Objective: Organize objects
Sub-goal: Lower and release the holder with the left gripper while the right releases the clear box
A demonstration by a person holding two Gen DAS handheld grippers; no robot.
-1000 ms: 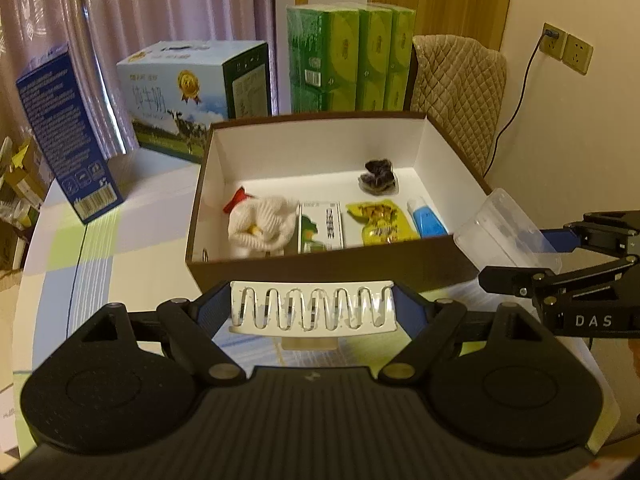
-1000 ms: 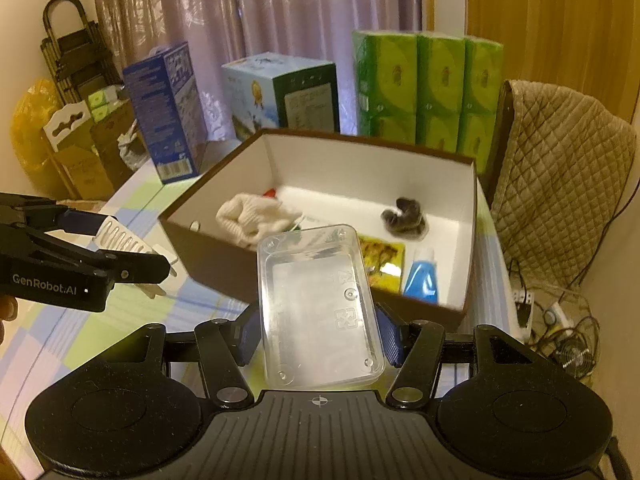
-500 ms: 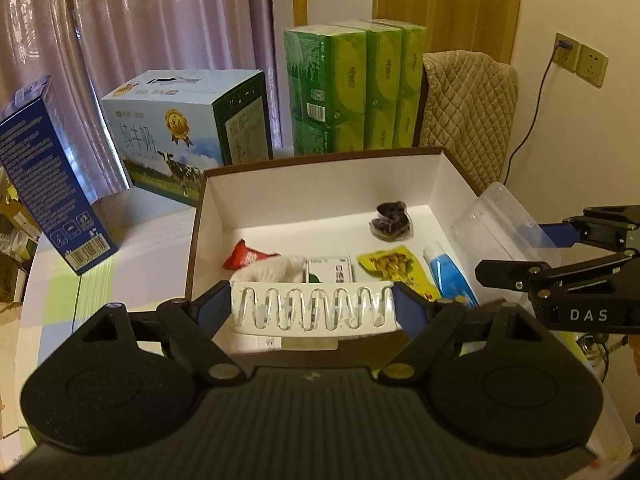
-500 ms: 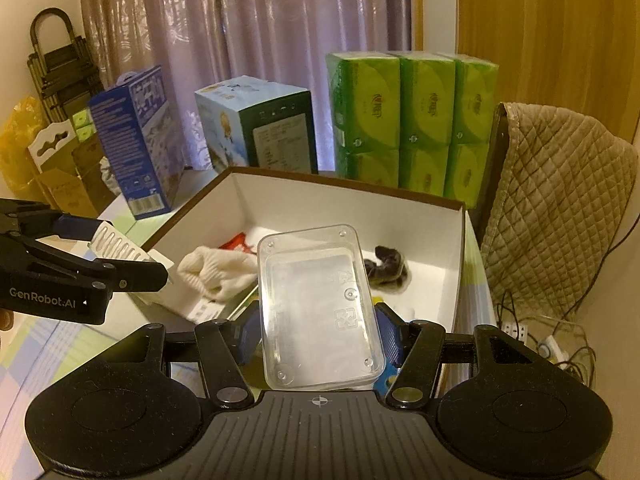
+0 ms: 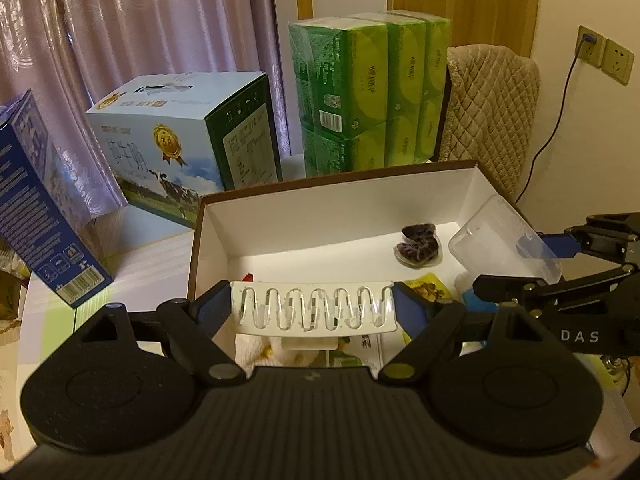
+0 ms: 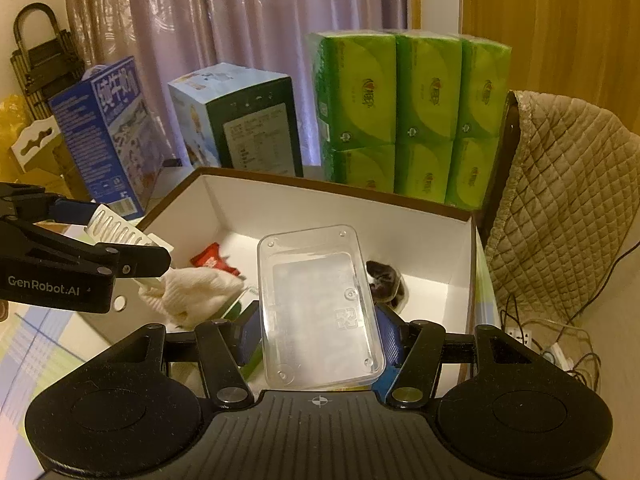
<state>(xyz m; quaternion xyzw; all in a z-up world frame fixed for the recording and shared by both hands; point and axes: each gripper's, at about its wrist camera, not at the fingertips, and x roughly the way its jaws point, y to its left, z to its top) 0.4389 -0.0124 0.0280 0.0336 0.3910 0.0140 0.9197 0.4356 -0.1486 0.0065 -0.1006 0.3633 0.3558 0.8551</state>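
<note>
My left gripper [image 5: 314, 310] is shut on a white vial tray [image 5: 314, 311] with wavy slots, held over the near left part of the open brown box [image 5: 336, 196]. My right gripper [image 6: 318, 332] is shut on a clear plastic case [image 6: 320, 308], held over the box's right side; the same case [image 5: 500, 240] shows in the left wrist view. Inside the box lie a cream cloth [image 6: 196, 292], a red packet [image 6: 212, 258], a dark purple packet [image 5: 418, 240], a yellow packet [image 5: 426, 286] and a green-white carton [image 5: 352, 354].
Behind the box stand a milk carton box [image 5: 180, 152], stacked green tissue packs [image 5: 368, 88] and a blue box [image 5: 36, 216] at left. A quilted chair back [image 5: 488, 112] is at right, with wall sockets [image 5: 604, 54] and floor cables [image 6: 552, 344].
Both grippers moved forward and now hang over the box's inside with their loads; the box fills more of each view. Grips unchanged.
</note>
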